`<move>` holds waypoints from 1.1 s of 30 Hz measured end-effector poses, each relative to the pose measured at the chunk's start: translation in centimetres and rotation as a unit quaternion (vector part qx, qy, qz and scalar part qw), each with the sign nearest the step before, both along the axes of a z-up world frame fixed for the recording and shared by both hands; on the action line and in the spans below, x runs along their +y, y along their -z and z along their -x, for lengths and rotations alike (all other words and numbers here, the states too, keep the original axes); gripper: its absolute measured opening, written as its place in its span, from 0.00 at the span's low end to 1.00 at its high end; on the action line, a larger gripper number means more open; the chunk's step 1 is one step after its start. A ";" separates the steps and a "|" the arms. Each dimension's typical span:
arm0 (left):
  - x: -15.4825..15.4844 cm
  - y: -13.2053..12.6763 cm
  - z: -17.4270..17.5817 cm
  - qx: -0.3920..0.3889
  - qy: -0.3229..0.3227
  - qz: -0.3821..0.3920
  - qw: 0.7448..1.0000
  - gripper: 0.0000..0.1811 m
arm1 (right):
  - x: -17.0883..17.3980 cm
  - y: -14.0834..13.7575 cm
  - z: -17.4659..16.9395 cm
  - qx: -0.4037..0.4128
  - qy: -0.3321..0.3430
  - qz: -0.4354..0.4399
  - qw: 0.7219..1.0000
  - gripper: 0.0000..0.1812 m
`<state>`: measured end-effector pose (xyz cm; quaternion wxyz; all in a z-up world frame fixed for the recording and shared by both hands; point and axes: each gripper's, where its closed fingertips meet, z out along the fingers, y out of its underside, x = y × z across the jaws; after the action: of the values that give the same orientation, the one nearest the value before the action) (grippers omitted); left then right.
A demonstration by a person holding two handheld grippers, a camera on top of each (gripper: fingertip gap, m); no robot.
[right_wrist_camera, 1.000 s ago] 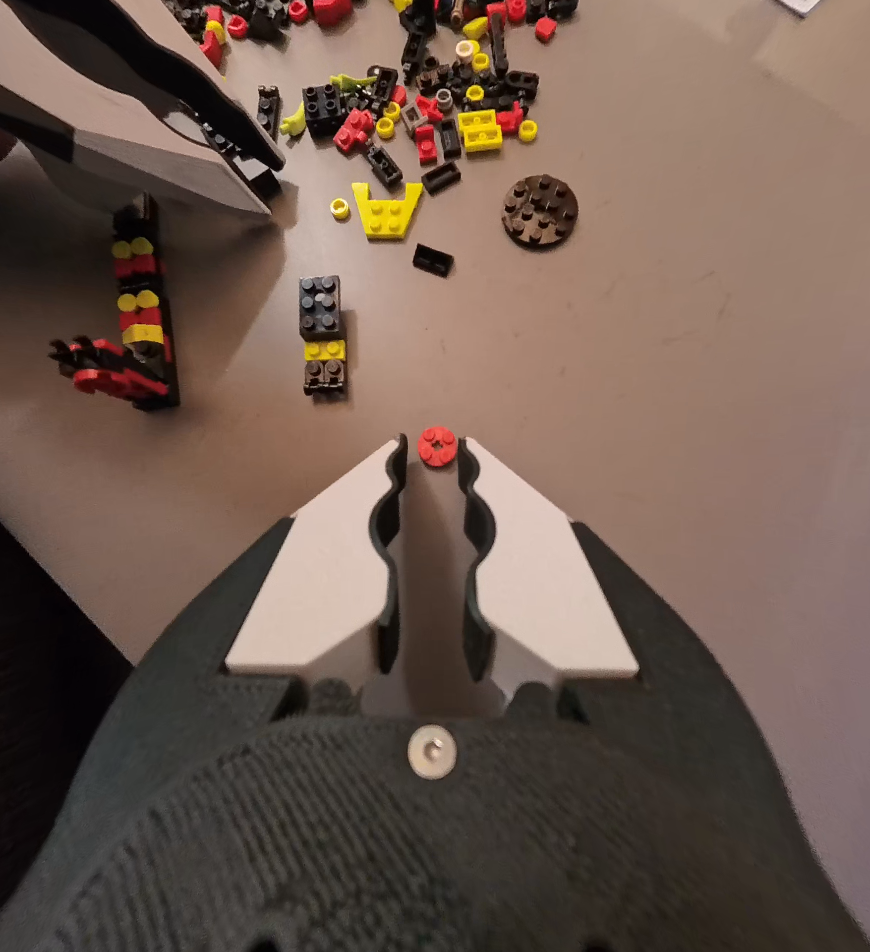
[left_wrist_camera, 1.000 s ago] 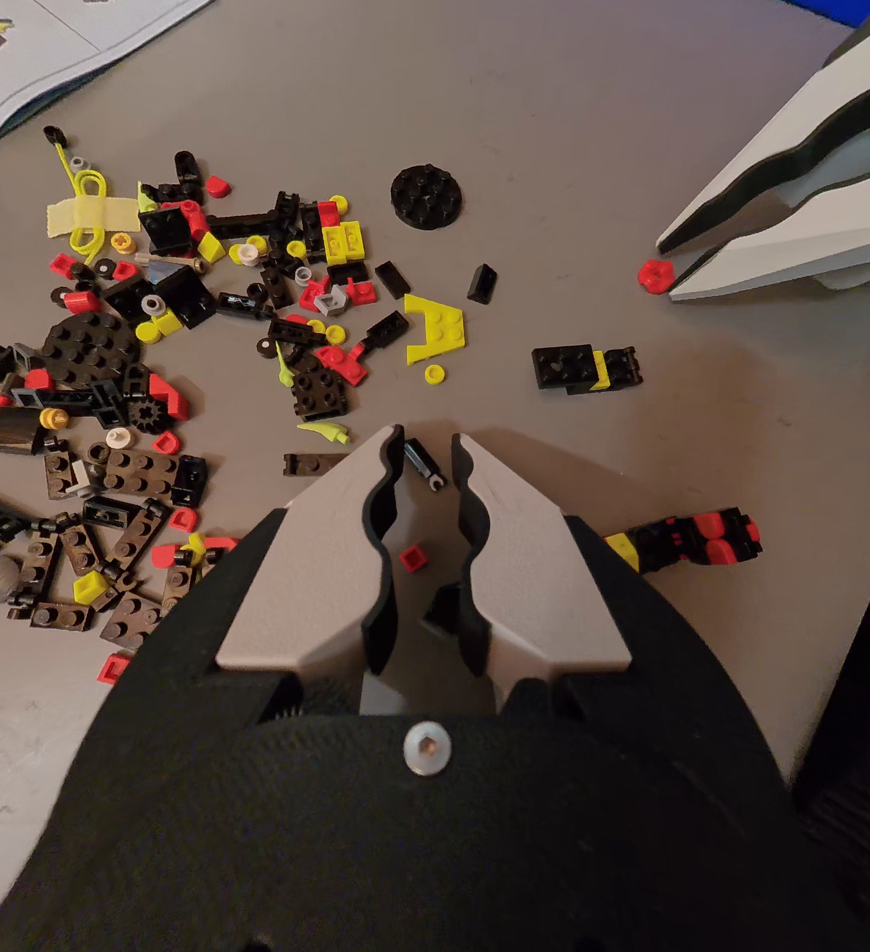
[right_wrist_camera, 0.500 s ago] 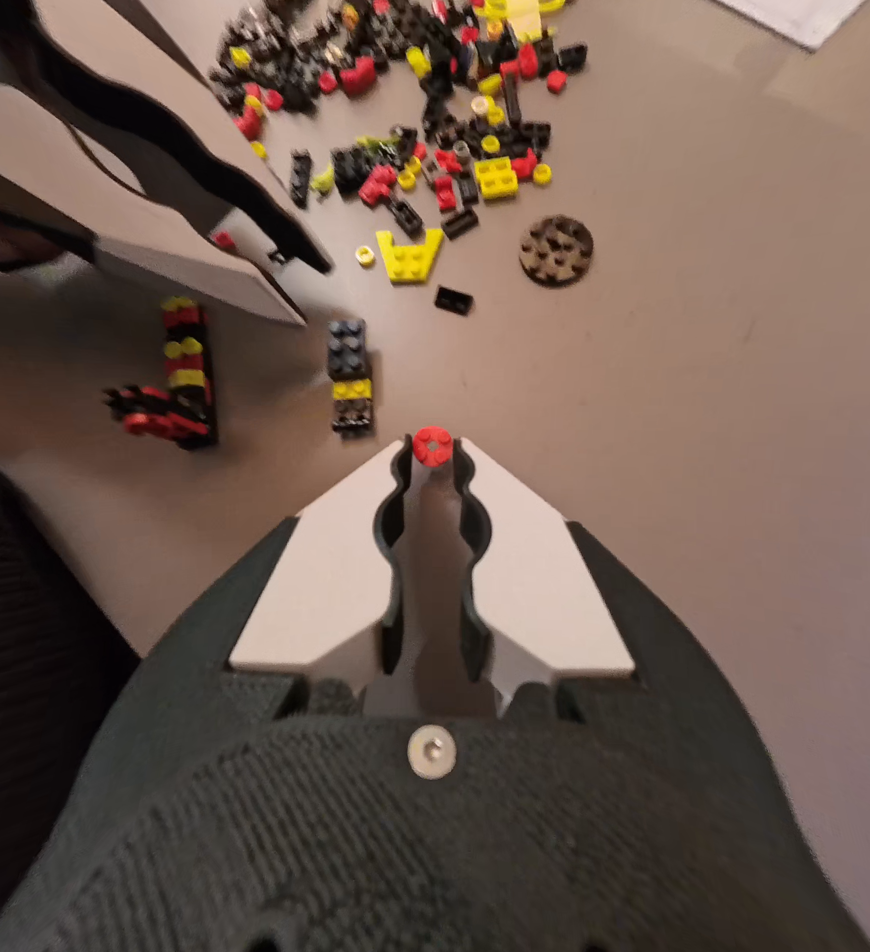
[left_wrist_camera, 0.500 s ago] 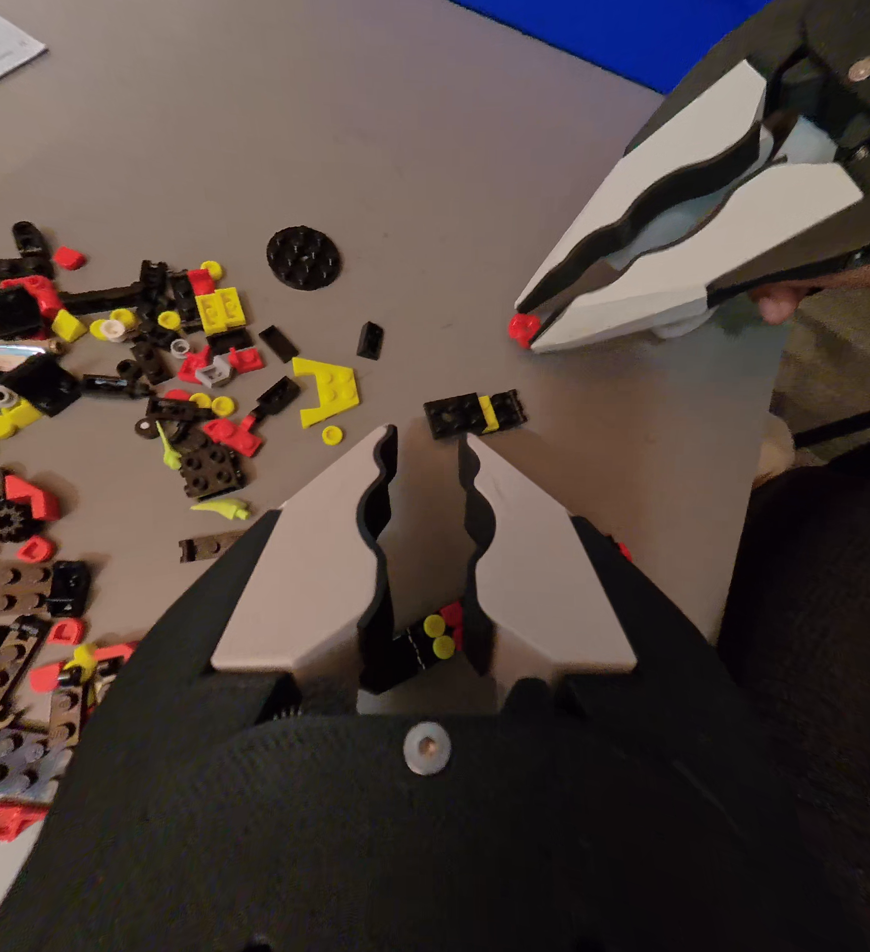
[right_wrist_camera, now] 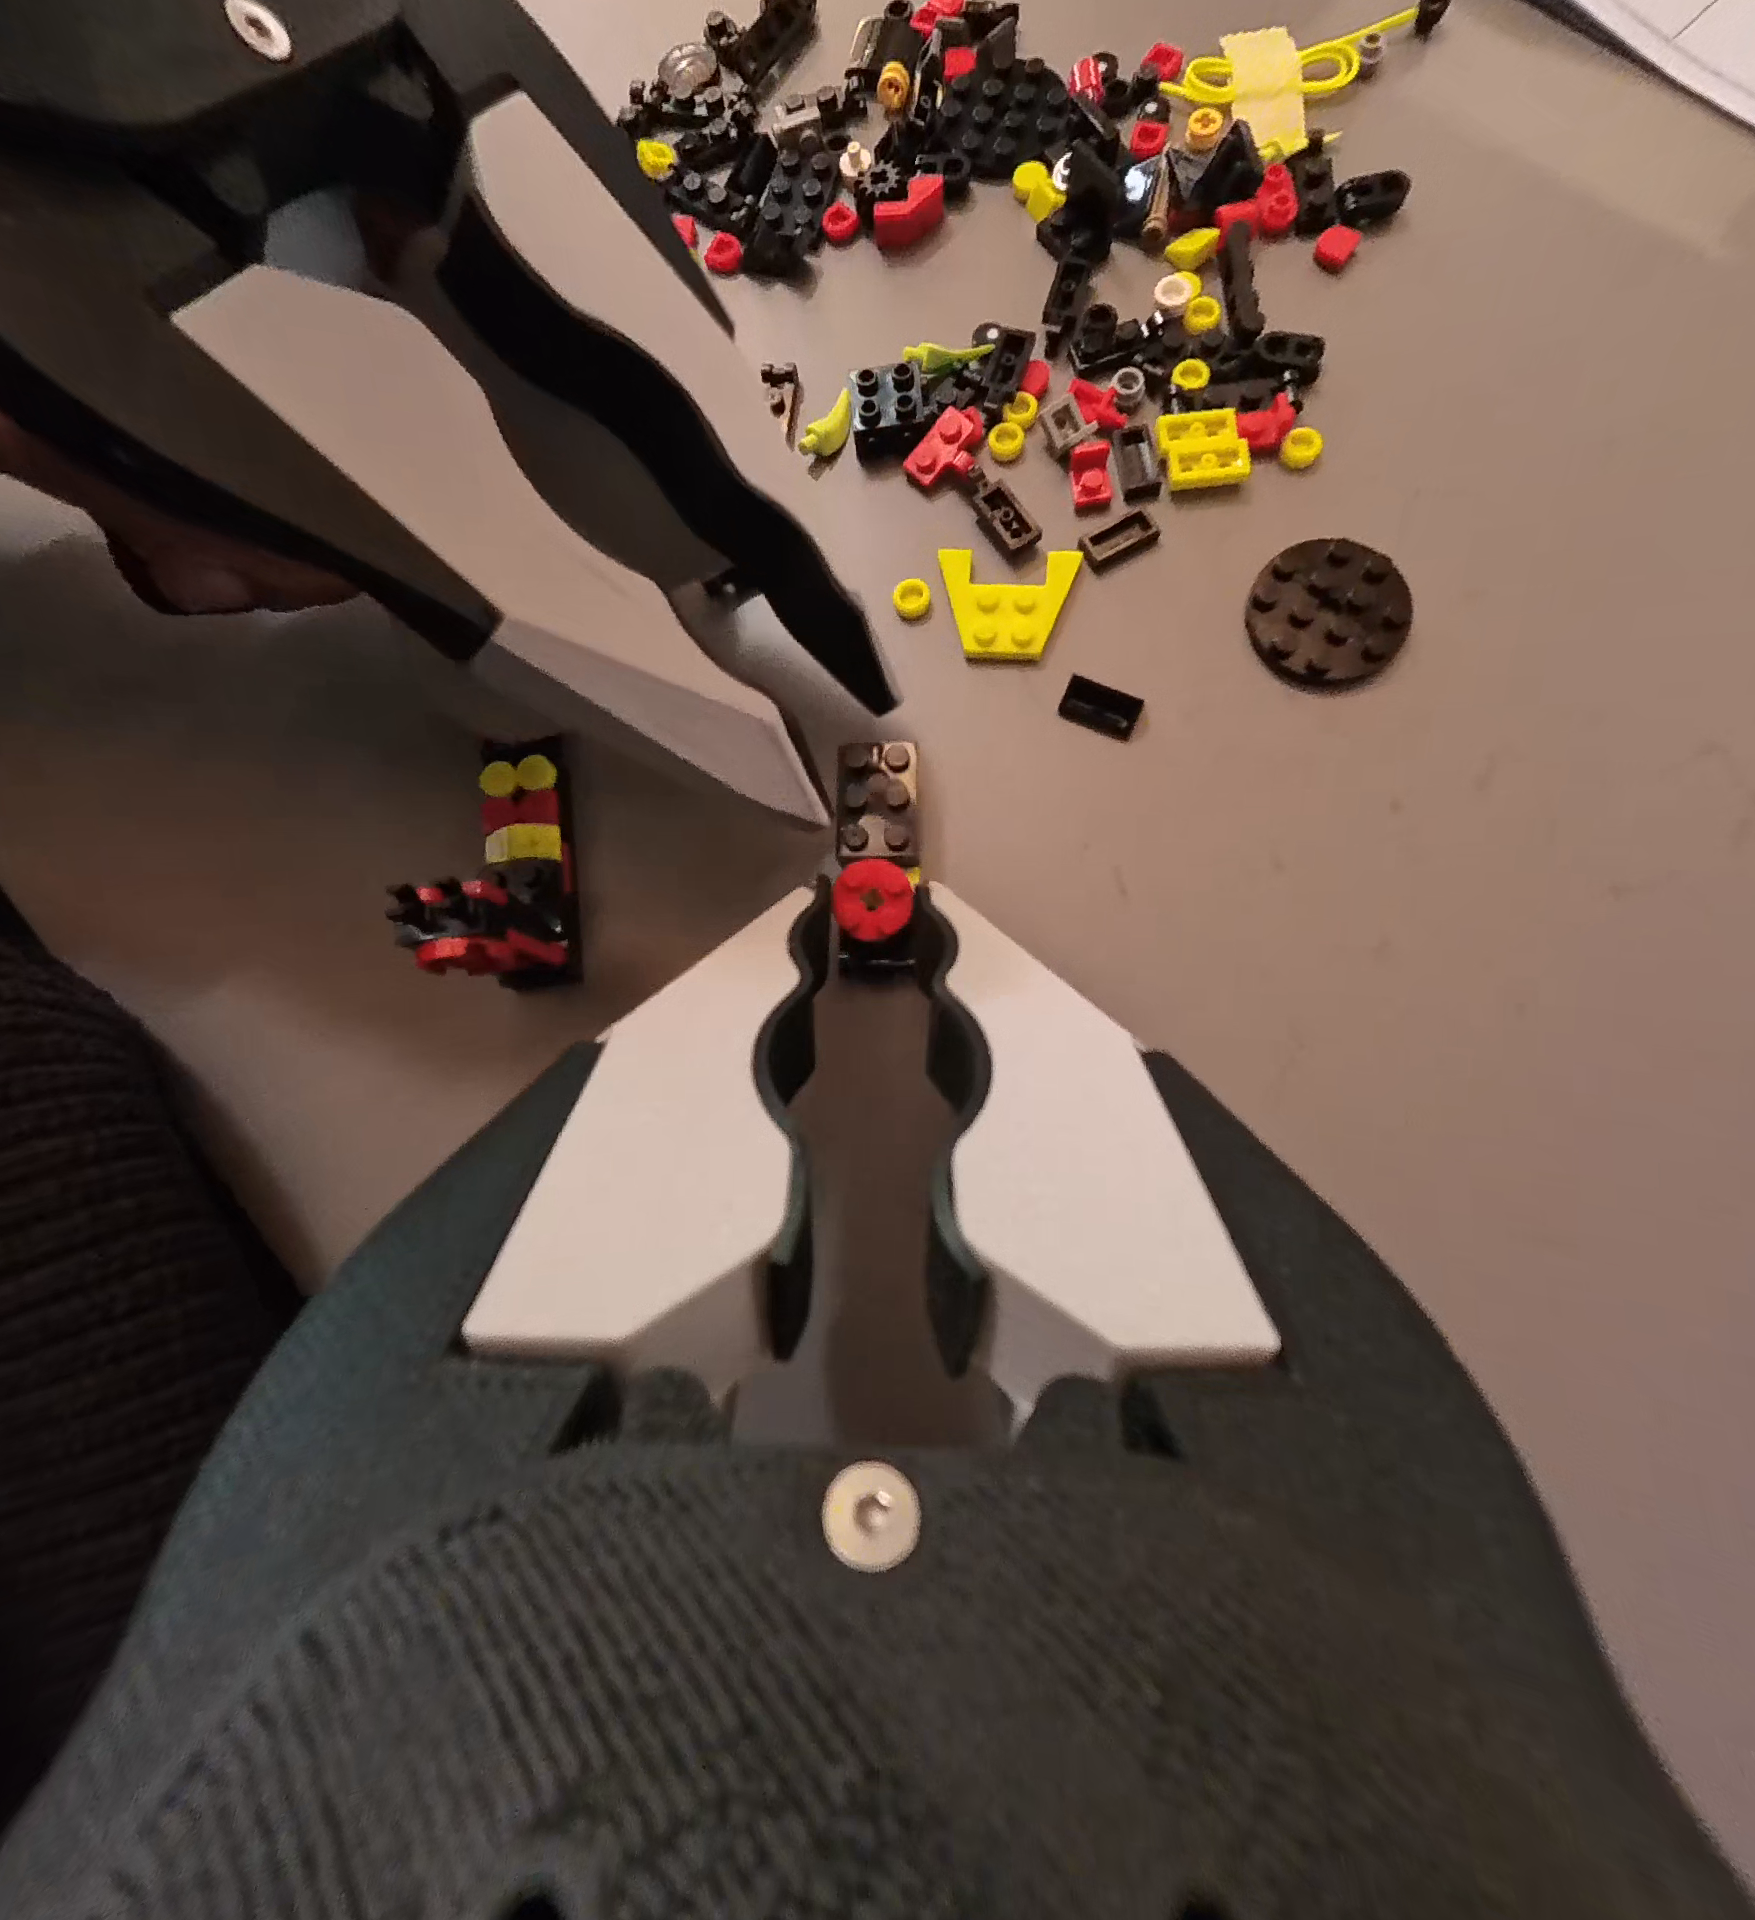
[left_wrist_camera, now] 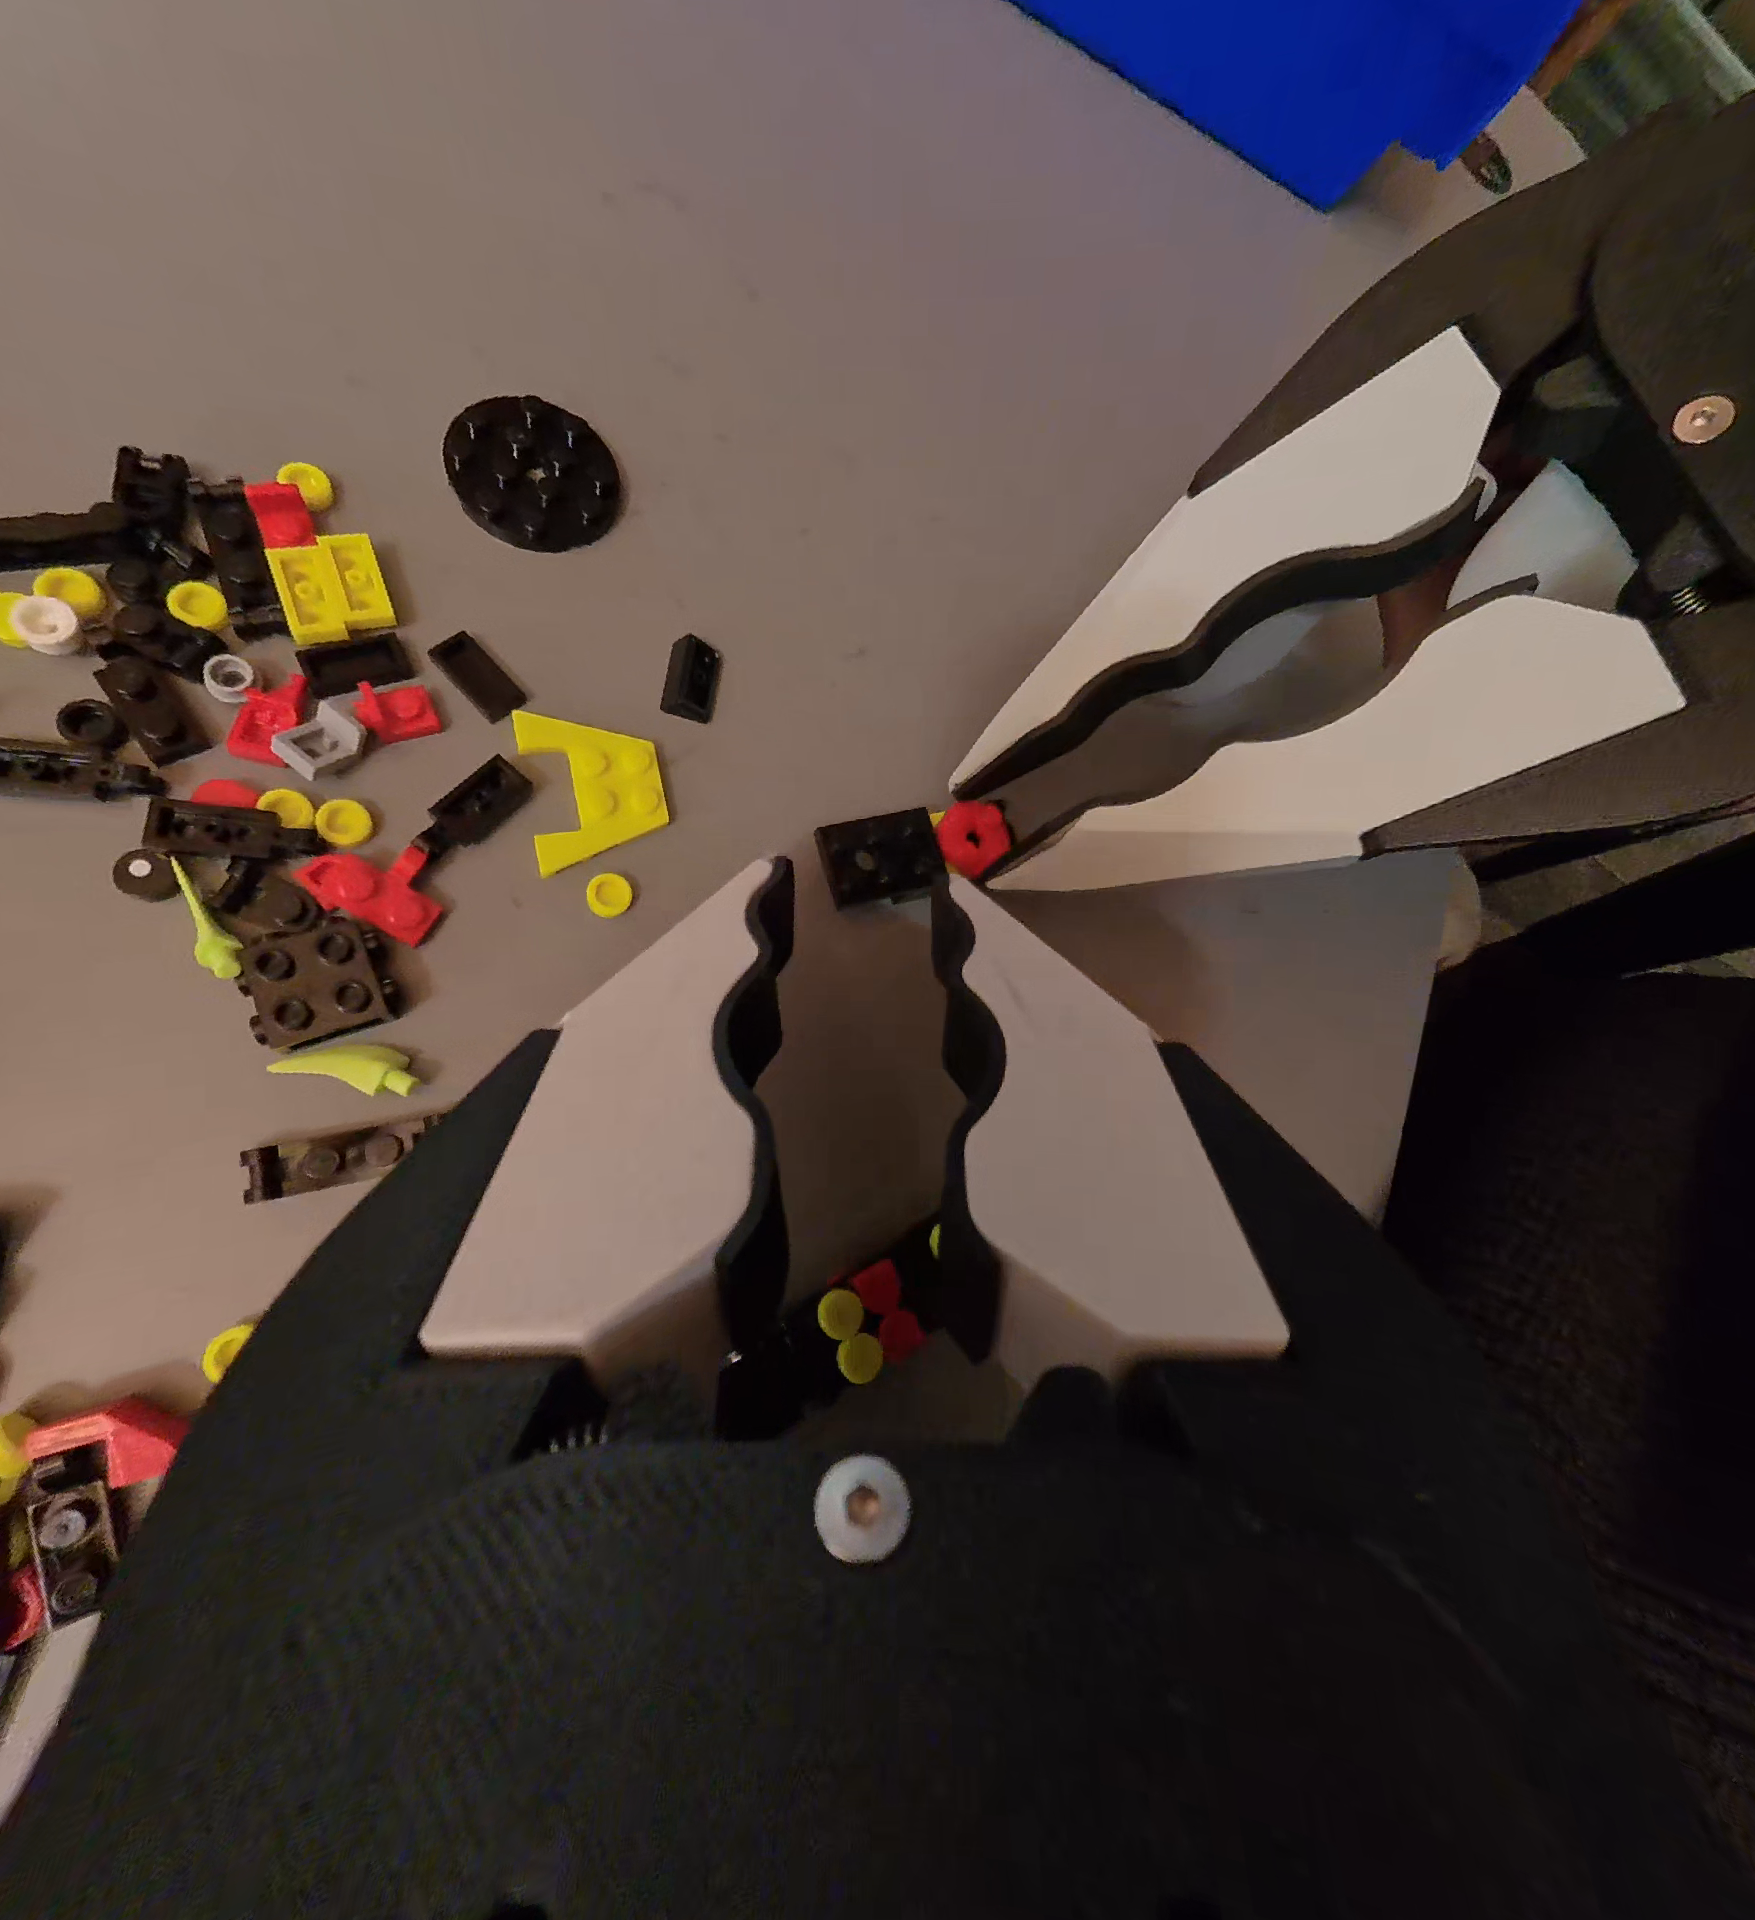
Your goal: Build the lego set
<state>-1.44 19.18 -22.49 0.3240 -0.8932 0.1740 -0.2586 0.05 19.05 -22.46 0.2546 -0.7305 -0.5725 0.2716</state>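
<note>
My right gripper [right_wrist_camera: 875,909] is shut on a small red round plate [right_wrist_camera: 873,900] and holds it over the near end of a small black and yellow sub-assembly [right_wrist_camera: 878,795] on the grey table [right_wrist_camera: 1424,1039]. In the left wrist view the red round plate [left_wrist_camera: 972,838] sits in the right gripper's tips beside the black sub-assembly [left_wrist_camera: 878,854]. My left gripper [left_wrist_camera: 857,883] is open and empty, its tips at that sub-assembly. A longer black, red and yellow assembly [right_wrist_camera: 514,873] lies to the left; it also shows under my left gripper [left_wrist_camera: 868,1320].
A pile of loose black, red and yellow pieces [right_wrist_camera: 1060,260] spreads across the far table. A yellow wedge plate [right_wrist_camera: 1008,608], a black round plate [right_wrist_camera: 1328,613] and a small black tile [right_wrist_camera: 1099,707] lie apart from it. A blue object [left_wrist_camera: 1320,83] sits at the far edge. The tips of both grippers are at nearly the same place.
My right gripper has closed on the red round plate, lifted it and carried it left over the black and yellow sub-assembly. My left gripper has moved right toward that sub-assembly, staying open.
</note>
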 end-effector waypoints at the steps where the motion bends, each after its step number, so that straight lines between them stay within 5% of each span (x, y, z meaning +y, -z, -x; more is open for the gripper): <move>1: 0.0 0.1 0.0 0.000 0.000 0.002 1.000 0.14 | 0.0 0.1 0.0 -0.002 0.000 0.000 1.000 0.08; 22: -0.1 0.2 0.0 -0.007 -0.001 0.011 1.000 0.13 | -0.2 -0.4 0.0 0.006 -0.023 -0.019 1.000 0.12; 33: -0.1 0.5 -0.1 -0.007 0.003 0.014 1.000 0.13 | -0.2 -0.1 0.0 -0.008 -0.031 -0.044 0.999 0.06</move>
<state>-1.31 19.07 -22.95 0.3123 -0.8952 0.1703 -0.2685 0.04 18.83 -22.31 0.2735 -0.7029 -0.6077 0.2486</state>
